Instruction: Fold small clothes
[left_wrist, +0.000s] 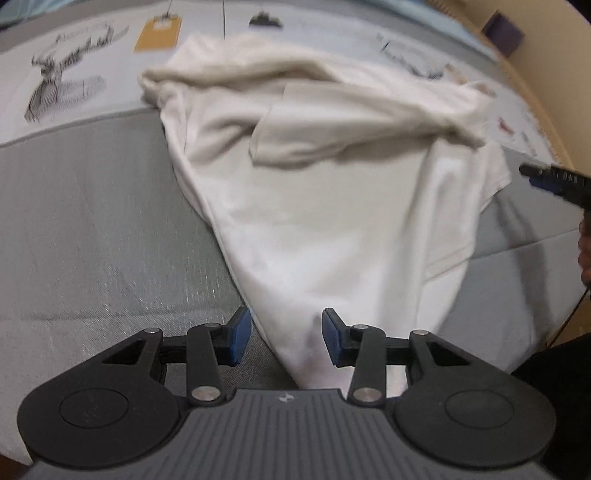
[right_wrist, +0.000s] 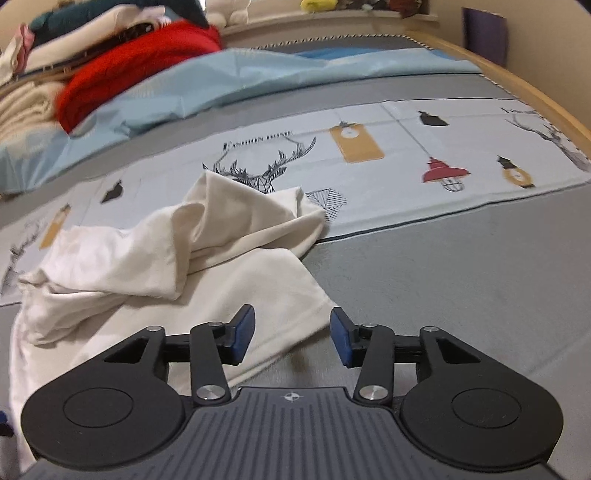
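Note:
A white garment (left_wrist: 332, 206) lies crumpled on the bed, bunched at its far end and narrowing to a point near me. My left gripper (left_wrist: 287, 341) hangs over that narrow end, open, with the cloth between the blue pads (left_wrist: 240, 339) but not pinched. In the right wrist view the same garment (right_wrist: 147, 258) spreads to the left. My right gripper (right_wrist: 292, 338) is open over its near right corner, and the pads do not press on the fabric. The right gripper's tip (left_wrist: 554, 181) shows at the right edge of the left wrist view.
The bed has a grey sheet (right_wrist: 443, 266) with a printed deer-and-lamp band (right_wrist: 369, 155). A light blue cover (right_wrist: 221, 81) lies behind it. A pile of clothes with a red item (right_wrist: 140, 70) sits at the far left. A wooden bed edge (right_wrist: 535, 107) runs on the right.

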